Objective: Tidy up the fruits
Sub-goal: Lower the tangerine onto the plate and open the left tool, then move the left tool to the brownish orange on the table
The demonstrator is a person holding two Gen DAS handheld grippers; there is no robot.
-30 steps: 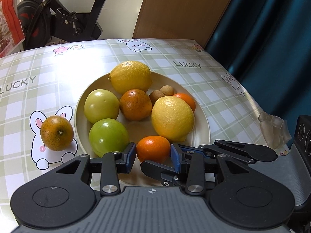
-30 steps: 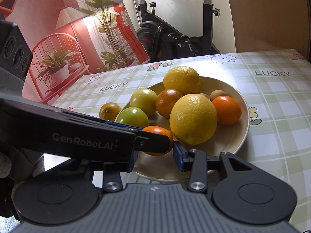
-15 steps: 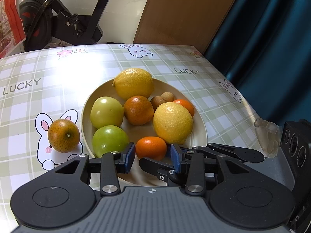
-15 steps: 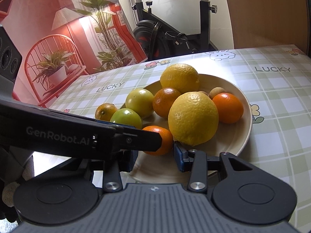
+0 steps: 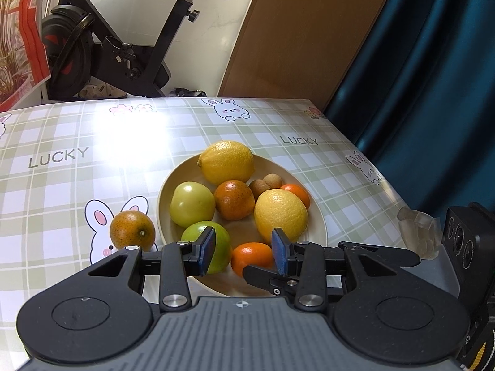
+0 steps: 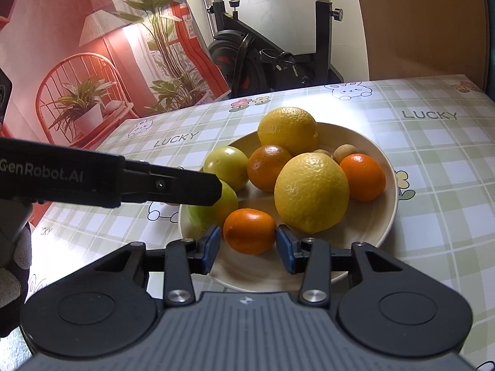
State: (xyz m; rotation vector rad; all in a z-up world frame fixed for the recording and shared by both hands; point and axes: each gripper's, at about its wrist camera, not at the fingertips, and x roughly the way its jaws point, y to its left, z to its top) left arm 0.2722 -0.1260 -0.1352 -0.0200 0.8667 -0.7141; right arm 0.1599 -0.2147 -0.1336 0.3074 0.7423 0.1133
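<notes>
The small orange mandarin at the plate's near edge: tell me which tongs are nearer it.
Right. The right tongs straddle the small orange mandarin, jaws opening around it. The left tongs hover above it, empty.

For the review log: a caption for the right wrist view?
Right gripper opening around a small orange on the fruit plate.

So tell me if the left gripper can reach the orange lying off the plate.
Probably yes: the orange sits alone on the tablecloth left of the plate, nothing over it, and the left gripper hangs nearby, fingers empty.
</notes>
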